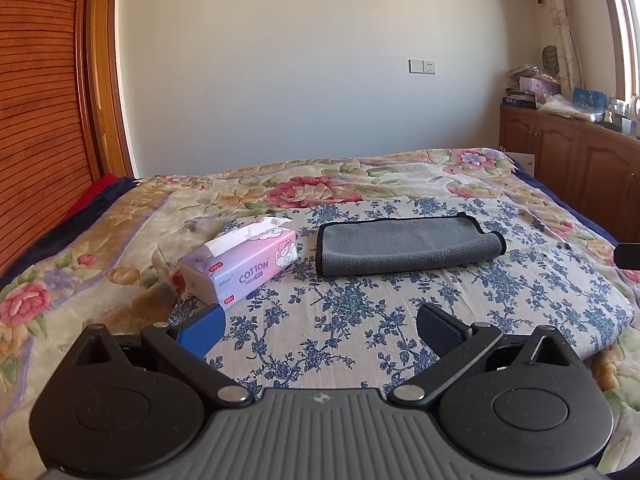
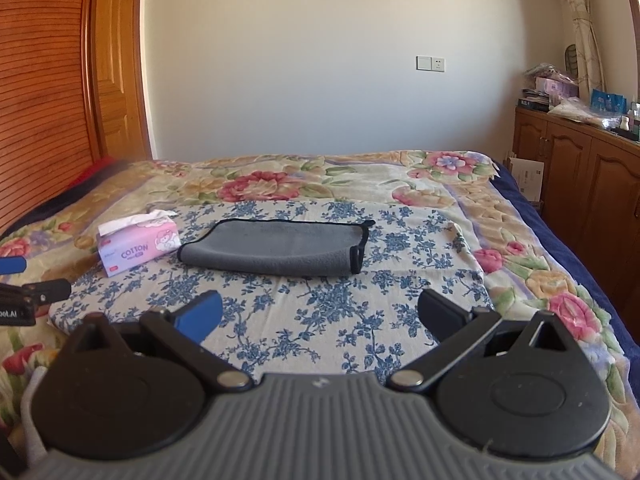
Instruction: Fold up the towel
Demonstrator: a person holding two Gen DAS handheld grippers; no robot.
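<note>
Basically, gray towel [image 1: 408, 246] lies ahead on the bed, well apart from both, long axis left-right; left gripper [image 1: 320, 330] and right gripper [image 2: 320, 318] gape wide, empty, neither clearly nearer.

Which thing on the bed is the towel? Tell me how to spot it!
Look at the big flowery bed, then find the blue-and-white flowered cloth spread on top of it. The towel lies on that cloth, right beside the pink tissue pack. It is the plain grey one with a black edge, folded over, with no flowers or words on it.
</note>
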